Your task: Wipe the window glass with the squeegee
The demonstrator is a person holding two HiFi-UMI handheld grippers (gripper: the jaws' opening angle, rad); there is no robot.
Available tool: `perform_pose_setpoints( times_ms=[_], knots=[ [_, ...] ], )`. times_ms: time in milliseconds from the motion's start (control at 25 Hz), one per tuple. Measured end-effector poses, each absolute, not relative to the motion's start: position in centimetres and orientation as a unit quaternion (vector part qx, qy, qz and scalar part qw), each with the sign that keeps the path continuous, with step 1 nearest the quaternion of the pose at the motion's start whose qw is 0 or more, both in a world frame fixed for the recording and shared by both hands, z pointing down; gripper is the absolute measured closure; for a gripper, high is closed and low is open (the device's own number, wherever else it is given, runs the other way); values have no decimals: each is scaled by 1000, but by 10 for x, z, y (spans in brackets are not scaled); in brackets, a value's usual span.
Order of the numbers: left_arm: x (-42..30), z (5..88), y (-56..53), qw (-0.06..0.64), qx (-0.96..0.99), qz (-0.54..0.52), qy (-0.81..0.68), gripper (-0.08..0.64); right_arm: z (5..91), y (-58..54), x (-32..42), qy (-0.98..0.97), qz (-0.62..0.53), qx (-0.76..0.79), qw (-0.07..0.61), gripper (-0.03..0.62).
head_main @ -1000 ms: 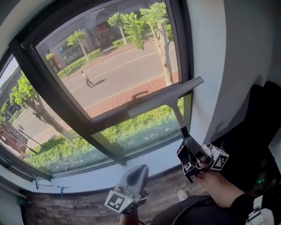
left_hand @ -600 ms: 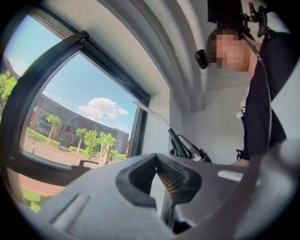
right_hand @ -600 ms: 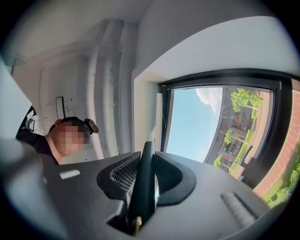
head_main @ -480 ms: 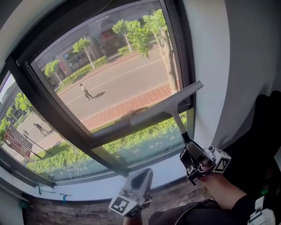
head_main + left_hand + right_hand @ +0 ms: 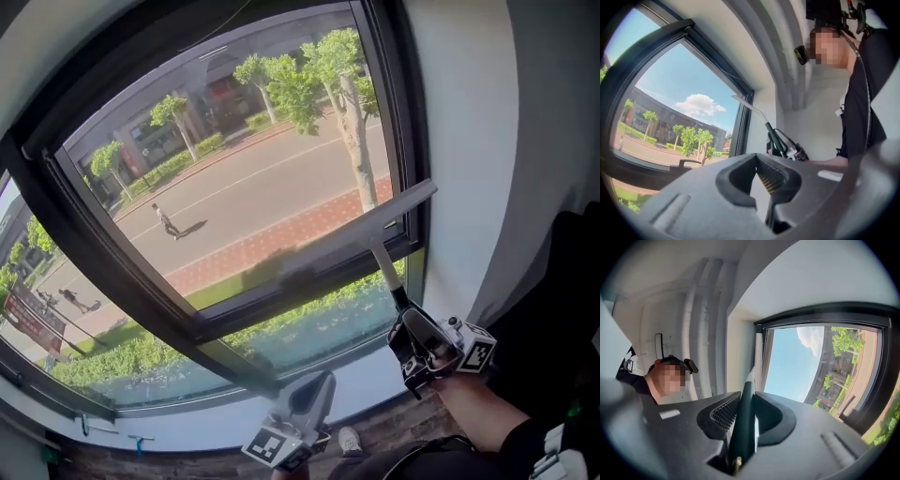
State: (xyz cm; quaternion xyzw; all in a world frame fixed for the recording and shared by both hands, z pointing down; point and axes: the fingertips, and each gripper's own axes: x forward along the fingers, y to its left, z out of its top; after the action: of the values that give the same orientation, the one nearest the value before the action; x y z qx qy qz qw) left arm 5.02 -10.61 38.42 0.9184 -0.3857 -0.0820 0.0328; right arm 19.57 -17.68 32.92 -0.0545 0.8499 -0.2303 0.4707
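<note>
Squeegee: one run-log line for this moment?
squeegee: blade against glass, lower right of upper pane | right gripper: shut on squeegee handle | left gripper: open, empty, held low

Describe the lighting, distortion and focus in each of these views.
Head view: hard sunlight on the street beyond the window, straight lines bowed, indoor edges dim, squeegee sharp. Left gripper view: fisheye circle with black corners; the jaws of the left gripper loom close and slightly soft. Right gripper view: same fisheye, bright sky, the right gripper dark against it.
</note>
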Motion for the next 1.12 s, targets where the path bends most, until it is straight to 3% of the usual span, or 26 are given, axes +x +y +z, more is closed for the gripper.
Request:
perform_pose_setpoints(
  times_ms=[720,1120],
  knots=[
    [-25,380,-156,11,963,-75,-261,558,289,-200,129,829,-143,-115,529,494],
    [-41,391,-168,15,962,-85,-259,558,276,-239,128,835,-97,-138,523,494]
  ],
)
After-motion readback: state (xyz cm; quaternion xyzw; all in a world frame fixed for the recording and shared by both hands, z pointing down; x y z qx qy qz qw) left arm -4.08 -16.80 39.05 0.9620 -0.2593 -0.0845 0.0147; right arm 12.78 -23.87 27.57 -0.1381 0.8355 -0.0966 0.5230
